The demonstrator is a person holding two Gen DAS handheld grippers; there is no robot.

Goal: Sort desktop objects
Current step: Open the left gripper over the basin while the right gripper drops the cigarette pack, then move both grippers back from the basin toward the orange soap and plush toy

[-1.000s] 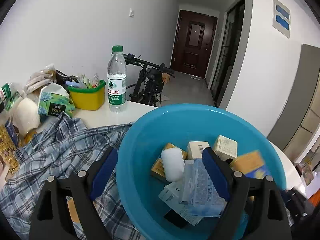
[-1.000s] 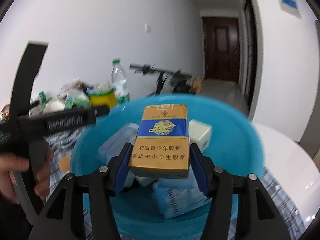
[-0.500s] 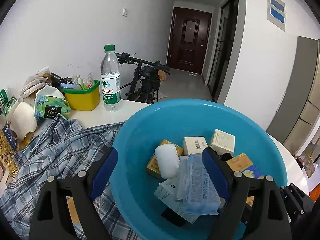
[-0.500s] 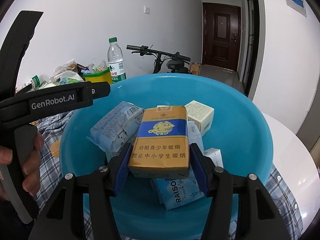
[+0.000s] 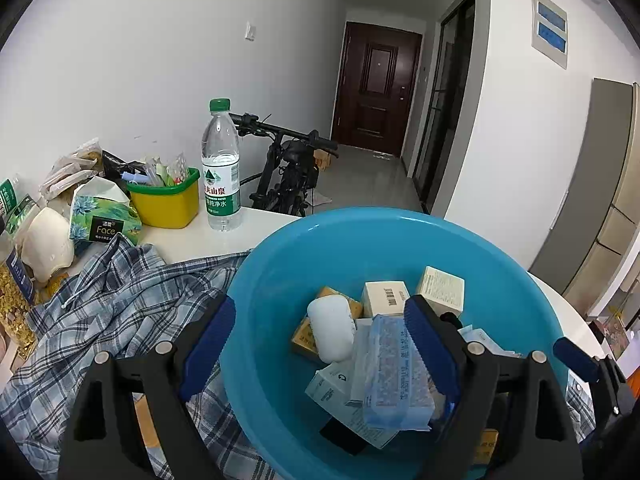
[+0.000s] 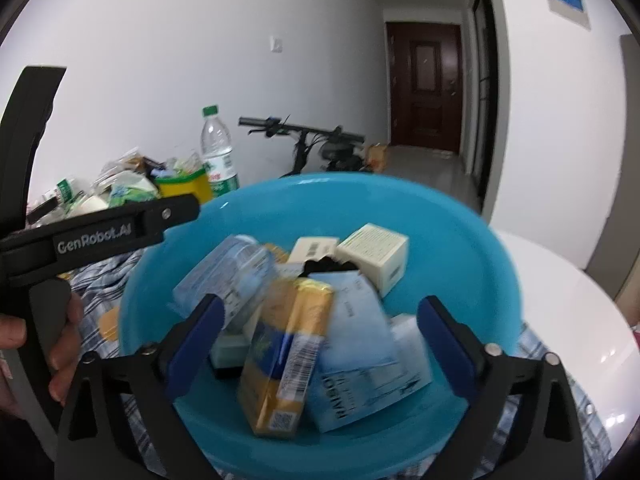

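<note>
Now we see the big blue bowl (image 6: 460, 240). Our right tongs (image 6: 320, 344) are wide over the bowl, holding nothing. Our left tongs (image 5: 320, 340) are wide across the bowl's rim. The yellow pack (image 6: 288, 356) lies tilted in the bowl.

Both wrist cameras look forward and down, close over the blue basin (image 5: 280, 264) (image 6: 452, 220). The left view sits nearer the plaid cloth (image 5: 104, 312); the right view sees the left gripper's handle at its left. Both share the far water bottle (image 5: 221, 168) (image 6: 217, 148) and hallway door (image 5: 376, 88) (image 6: 424, 84).
</note>
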